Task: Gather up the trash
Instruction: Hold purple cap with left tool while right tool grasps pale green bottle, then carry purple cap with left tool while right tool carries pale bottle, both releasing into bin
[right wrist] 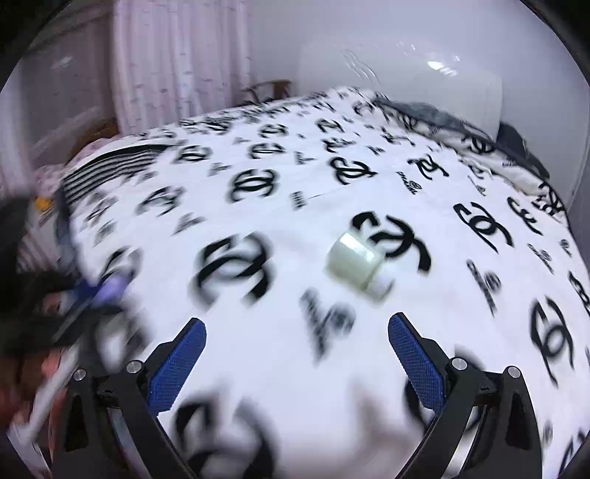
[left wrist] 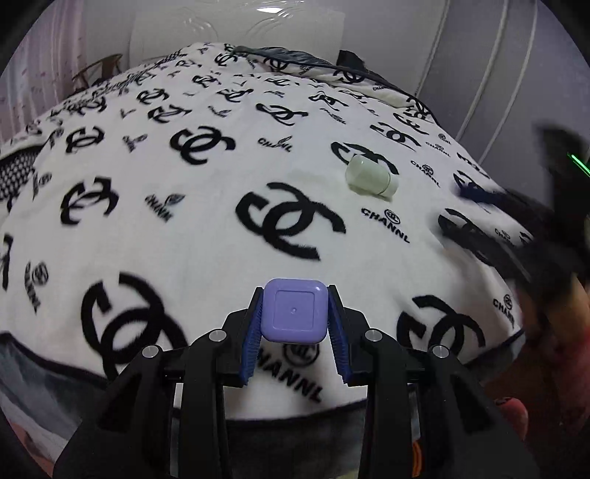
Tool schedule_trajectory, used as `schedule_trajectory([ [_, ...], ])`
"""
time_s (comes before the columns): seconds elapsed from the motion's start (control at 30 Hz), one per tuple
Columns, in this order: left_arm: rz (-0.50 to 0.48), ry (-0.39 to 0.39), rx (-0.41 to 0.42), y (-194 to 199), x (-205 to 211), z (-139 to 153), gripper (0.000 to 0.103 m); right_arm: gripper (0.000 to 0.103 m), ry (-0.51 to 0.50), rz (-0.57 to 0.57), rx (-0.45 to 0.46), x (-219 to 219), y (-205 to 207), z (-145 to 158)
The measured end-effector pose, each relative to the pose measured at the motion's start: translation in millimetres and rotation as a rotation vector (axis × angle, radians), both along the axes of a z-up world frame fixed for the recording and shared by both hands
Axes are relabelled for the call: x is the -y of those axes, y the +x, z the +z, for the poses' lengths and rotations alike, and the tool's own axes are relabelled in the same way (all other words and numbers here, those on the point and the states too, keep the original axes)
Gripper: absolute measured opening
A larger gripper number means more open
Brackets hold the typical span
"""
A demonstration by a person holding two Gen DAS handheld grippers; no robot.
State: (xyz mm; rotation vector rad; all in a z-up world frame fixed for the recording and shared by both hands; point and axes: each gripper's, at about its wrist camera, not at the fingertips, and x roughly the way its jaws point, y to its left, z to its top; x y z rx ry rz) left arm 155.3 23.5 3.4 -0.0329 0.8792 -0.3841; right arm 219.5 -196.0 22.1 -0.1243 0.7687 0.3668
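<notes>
Even, soft indoor light; glare streaks the glossy headboard (left wrist: 236,25) far beyond the claws. Fisheye bending and dark vignettes ring both views. The right wrist view is heavily motion-blurred, blanket (right wrist: 295,331) print smeared.

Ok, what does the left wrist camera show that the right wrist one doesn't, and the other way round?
Only the left wrist view shows the purple square container clearly, clamped between the left gripper pads, plus a grey wardrobe at right. Only the right wrist view shows the right gripper with jaws wide apart and nothing between them, and pale curtains at left. Both show the pale green bottle lying on its side on the logo-print blanket, untouched, and the white headboard.
</notes>
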Motion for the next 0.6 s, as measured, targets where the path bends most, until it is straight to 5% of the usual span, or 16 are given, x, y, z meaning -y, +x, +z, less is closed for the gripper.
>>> schedule_trajectory([
  [0.13,0.005,-0.040,-0.010,-3.8,-8.6,-1.1,0.032,0.097,-0.090,-0.040,-0.070,0.3,80.1,-21.5],
  [0.23,0.002,-0.053,-0.014,-4.9,-11.2,-1.4,0.032,0.097,-0.149,-0.042,-0.126,-2.7,101.7,-40.9],
  [0.3,0.003,-0.060,-0.017,-4.8,-12.5,-2.3,0.032,0.086,-0.193,-0.060,-0.142,-4.1,114.0,-51.3],
  [0.5,0.002,-0.082,-0.037,-6.9,-13.1,-8.1,0.032,0.056,-0.177,-0.067,-0.166,-6.3,108.4,-54.9],
  [0.6,0.001,-0.080,-0.036,-12.1,-12.1,-7.9,0.032,0.052,-0.151,-0.067,-0.136,-0.9,89.0,-41.6],
])
